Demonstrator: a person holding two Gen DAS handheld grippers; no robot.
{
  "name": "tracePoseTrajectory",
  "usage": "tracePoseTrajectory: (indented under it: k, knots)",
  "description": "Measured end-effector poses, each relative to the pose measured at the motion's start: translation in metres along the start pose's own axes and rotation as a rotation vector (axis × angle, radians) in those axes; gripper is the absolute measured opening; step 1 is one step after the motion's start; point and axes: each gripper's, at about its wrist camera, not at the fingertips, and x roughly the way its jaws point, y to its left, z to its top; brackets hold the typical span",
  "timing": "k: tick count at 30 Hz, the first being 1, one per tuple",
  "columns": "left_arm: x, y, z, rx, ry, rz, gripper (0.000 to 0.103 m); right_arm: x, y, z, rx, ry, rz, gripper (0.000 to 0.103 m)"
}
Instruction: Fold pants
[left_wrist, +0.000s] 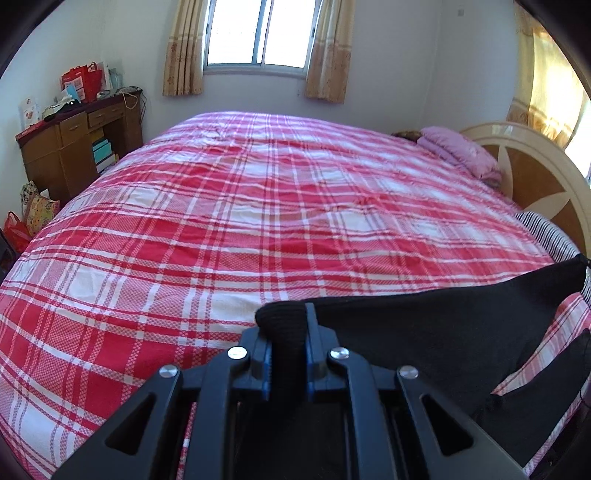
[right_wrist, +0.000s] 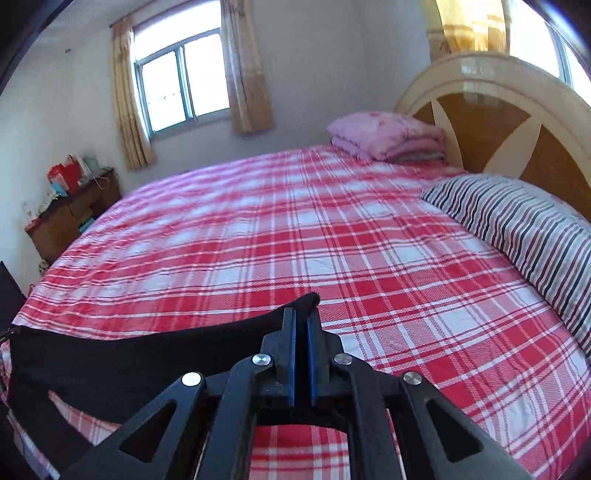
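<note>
One pair of black pants (left_wrist: 424, 332), stretched between my two tools and lifted above the near edge of the bed. My left gripper (left_wrist: 288, 321): jaws pinched on a thick bunched corner of the pants. My right gripper (right_wrist: 301, 317): jaws pressed nearly together on a thin edge of the same pants. One bed (right_wrist: 295, 229) under one red-and-white checked sheet. One striped pillow (right_wrist: 524, 236) at the head end. One folded pink quilt (right_wrist: 388, 134) beyond it. One curved headboard (right_wrist: 498, 110). One wooden desk (left_wrist: 74, 147), cluttered, by the wall. Two curtained windows; the nearer-facing window (left_wrist: 258, 33) bright.
</note>
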Motion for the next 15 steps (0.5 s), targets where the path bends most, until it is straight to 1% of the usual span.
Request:
tracePoseTrajectory:
  k: [4,8,11,15]
  knots:
    - [-0.022,0.001,-0.006,-0.011,-0.066,-0.042,0.014,-0.033,-0.005,-0.016,0.008,-0.054,0.031,0.005]
    - [-0.045,0.002,-0.017,-0.010,-0.114,-0.075,0.014,-0.064,-0.018,-0.041,0.048,-0.101,0.055,0.005]
    - [-0.058,0.004,-0.028,-0.006,-0.137,-0.090,0.014,-0.081,-0.027,-0.064,0.085,-0.114,0.057,0.005]
    - [-0.073,0.010,-0.047,-0.024,-0.152,-0.116,0.014,-0.094,-0.040,-0.090,0.122,-0.104,0.044,0.005]
